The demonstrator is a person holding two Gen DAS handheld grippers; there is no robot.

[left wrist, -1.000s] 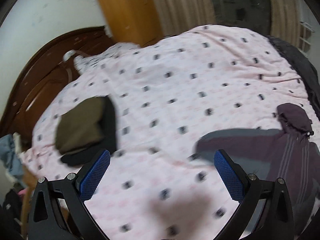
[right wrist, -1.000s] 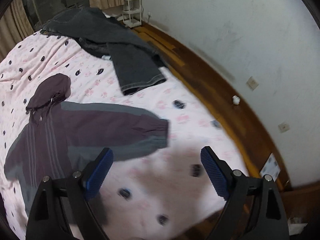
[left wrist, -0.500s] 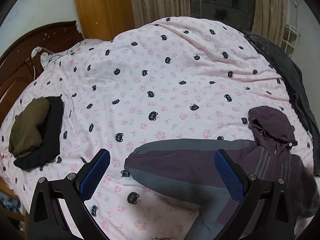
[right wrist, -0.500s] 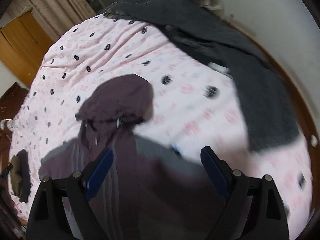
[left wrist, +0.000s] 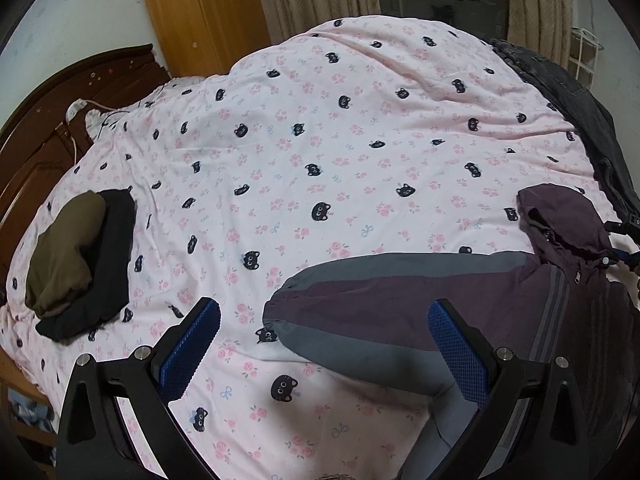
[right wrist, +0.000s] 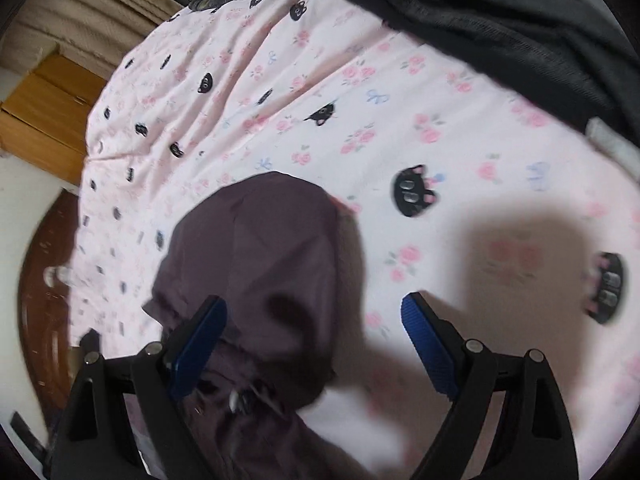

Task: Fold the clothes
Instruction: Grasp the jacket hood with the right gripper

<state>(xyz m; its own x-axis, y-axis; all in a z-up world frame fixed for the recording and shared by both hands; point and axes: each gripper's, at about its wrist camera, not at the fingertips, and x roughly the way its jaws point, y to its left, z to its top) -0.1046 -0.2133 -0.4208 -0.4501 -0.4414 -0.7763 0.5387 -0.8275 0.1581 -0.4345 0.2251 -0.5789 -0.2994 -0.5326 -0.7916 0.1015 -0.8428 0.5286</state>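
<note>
Purple hooded jacket (left wrist: pixel 460 304) lies flat on the bed's pink cat-print sheet (left wrist: pixel 320 140). Left gripper (left wrist: pixel 324 344), jaws spread, hovers over its sleeve. Right gripper (right wrist: pixel 314 340), jaws spread, hovers over the hood (right wrist: pixel 256 248), gripping nothing.

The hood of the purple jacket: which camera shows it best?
The right wrist view. The hood fills the middle there, just ahead of the open right tool, though slightly blurred. The left wrist view shows the hood small, near the right edge.
</note>
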